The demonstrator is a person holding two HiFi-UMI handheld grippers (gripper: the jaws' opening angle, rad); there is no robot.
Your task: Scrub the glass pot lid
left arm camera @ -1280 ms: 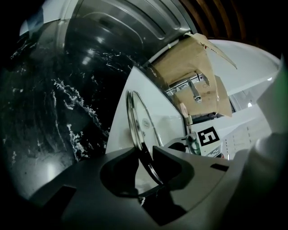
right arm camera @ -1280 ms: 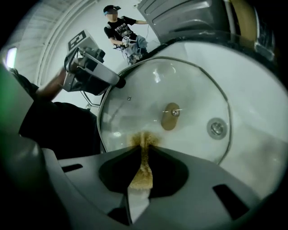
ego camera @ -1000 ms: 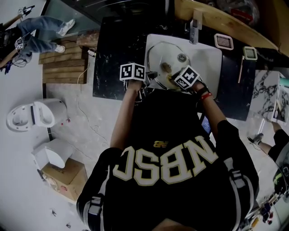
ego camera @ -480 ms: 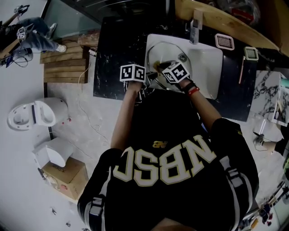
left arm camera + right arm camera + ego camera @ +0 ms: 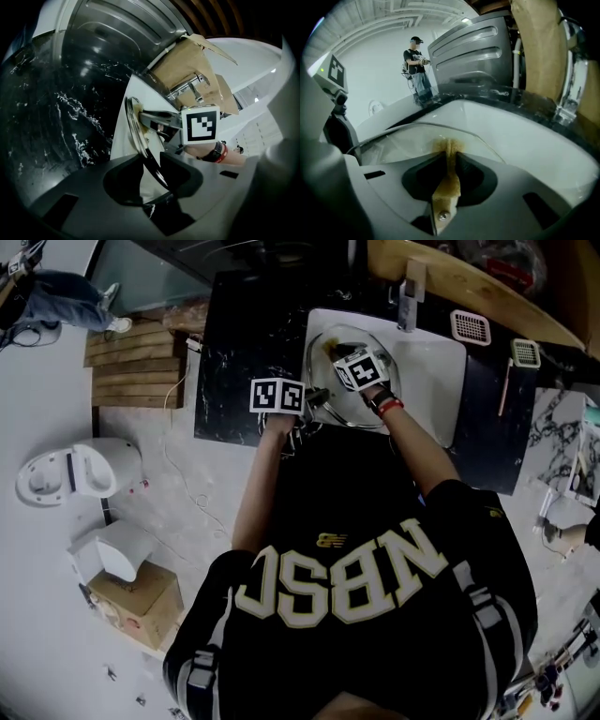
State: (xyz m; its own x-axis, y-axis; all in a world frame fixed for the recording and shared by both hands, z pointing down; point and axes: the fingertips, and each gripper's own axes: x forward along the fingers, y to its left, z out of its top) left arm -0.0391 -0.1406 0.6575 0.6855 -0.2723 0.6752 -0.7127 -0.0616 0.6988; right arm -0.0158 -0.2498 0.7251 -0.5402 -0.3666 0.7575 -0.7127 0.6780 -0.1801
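left gripper [image 5: 150, 165]: fingers pinch glass lid [image 5: 133, 125] rim, just eased slightly | right gripper [image 5: 448, 161]: fingers pinch brown sponge [image 5: 448, 185] against lid | sink [image 5: 433, 371]: upper centre of frame

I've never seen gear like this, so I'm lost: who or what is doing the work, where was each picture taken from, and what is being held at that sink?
There is no robot here. A person stands at a white sink set in a black counter and holds a hand-held gripper in each hand. The cubes with square patterns are part of those tools. The head view comes from a camera on the person's head, looking down. The other two views come from cameras riding on each gripper, looking along its jaws. The left gripper pinches the rim of the glass pot lid. The right gripper clamps a brownish sponge and presses it against the glass. A faucet stands behind the sink.
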